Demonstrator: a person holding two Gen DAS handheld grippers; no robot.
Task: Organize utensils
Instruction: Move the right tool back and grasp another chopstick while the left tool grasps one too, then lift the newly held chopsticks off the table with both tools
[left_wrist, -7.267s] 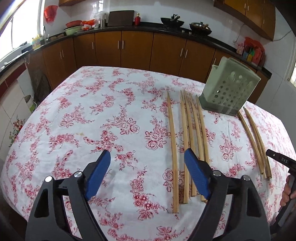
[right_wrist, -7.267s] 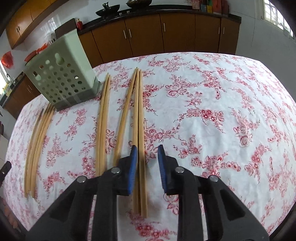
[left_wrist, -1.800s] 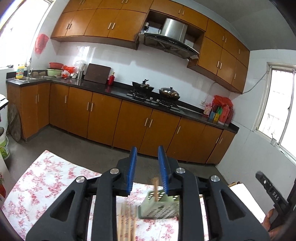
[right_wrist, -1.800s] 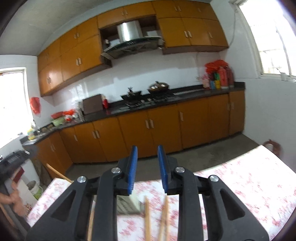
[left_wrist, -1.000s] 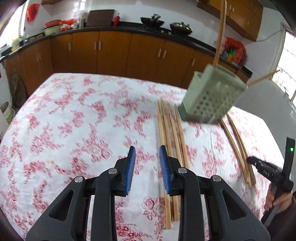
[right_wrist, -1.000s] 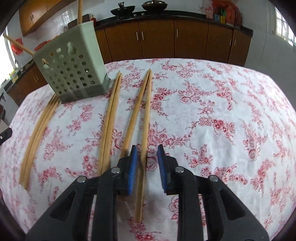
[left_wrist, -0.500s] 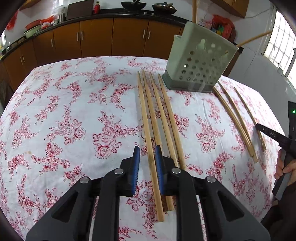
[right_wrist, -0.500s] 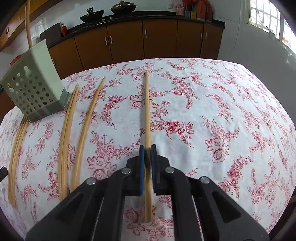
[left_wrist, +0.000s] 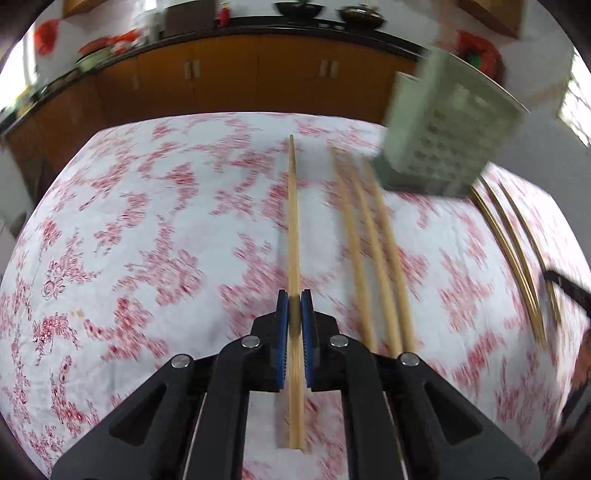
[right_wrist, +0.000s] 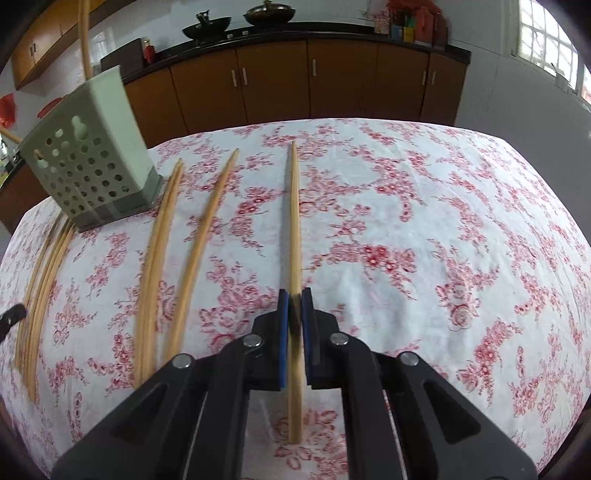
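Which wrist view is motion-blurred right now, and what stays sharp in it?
Left wrist view: tablecloth, holder and loose chopsticks smear; the tongs and clamped chopstick stay crisp. Right wrist view: mostly sharp, fisheye bending at edges.

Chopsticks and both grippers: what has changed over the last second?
Left gripper, whose jaws have just been closing, now clamps one chopstick; right gripper has clamped another chopstick. The holder and the other chopsticks on the tablecloth stay put.

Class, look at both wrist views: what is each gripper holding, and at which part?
Left gripper: one chopstick, clamped toward its near, thicker end. Right gripper: another chopstick, likewise.
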